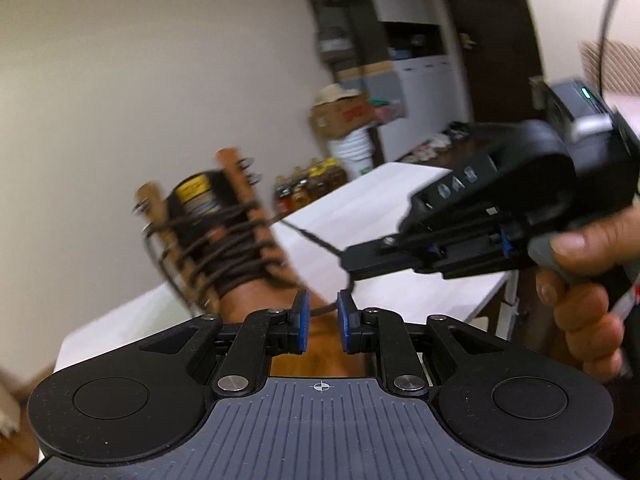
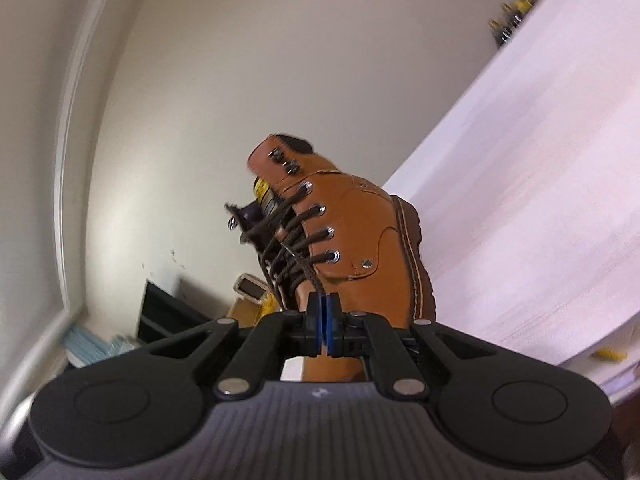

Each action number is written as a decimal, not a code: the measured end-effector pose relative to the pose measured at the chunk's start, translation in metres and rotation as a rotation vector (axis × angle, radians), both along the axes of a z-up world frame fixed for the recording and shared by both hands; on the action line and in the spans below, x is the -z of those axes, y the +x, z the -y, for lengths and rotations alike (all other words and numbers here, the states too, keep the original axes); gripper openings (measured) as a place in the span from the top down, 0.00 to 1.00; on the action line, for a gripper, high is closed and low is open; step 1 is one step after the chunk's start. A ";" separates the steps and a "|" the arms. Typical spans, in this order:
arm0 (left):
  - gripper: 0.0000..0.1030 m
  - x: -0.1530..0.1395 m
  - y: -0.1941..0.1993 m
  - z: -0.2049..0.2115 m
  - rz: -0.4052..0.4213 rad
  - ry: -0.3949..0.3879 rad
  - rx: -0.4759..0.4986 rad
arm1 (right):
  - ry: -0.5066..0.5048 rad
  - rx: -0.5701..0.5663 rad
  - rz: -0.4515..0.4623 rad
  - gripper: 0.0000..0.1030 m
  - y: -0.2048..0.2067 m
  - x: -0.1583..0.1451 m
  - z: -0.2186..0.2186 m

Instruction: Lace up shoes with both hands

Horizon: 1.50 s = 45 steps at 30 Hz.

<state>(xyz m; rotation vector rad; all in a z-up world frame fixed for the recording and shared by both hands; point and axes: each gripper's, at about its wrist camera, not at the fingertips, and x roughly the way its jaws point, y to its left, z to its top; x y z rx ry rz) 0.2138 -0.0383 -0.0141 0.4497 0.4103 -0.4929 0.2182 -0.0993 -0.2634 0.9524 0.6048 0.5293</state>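
Observation:
A tan leather boot (image 1: 256, 296) (image 2: 360, 240) stands on the white table (image 1: 380, 200) (image 2: 520, 200), its dark brown lace (image 1: 312, 240) (image 2: 308, 276) criss-crossed through the lower eyelets. My left gripper (image 1: 323, 320) is open just in front of the boot's toe, and a slack loop of lace lies in the gap without touching the blue pads. My right gripper (image 2: 324, 316) (image 1: 350, 262), held by a hand (image 1: 580, 280), is shut on a lace strand pulled taut out to the boot's right. The upper hooks are bare.
Behind the table on the floor stand several bottles (image 1: 312, 184), a white bucket (image 1: 354, 152) and a cardboard box (image 1: 344, 114). Cabinets fill the back right. A black shelf (image 2: 160, 312) stands below the wall on the boot's other side.

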 end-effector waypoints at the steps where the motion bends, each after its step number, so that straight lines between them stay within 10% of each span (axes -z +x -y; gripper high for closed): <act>1: 0.82 0.000 0.000 0.003 0.009 0.012 0.010 | 0.013 0.001 -0.008 0.97 0.000 0.000 0.002; 28: 0.96 0.030 0.023 0.003 0.062 0.133 0.214 | 0.080 -0.028 -0.070 0.91 0.000 0.008 0.010; 34: 0.96 0.032 0.028 -0.014 0.083 0.197 0.203 | -0.085 -0.104 -0.036 0.87 0.004 -0.005 0.014; 45: 0.96 0.024 0.033 -0.025 0.037 0.249 0.246 | -0.785 -0.244 0.329 0.86 -0.002 -0.043 -0.017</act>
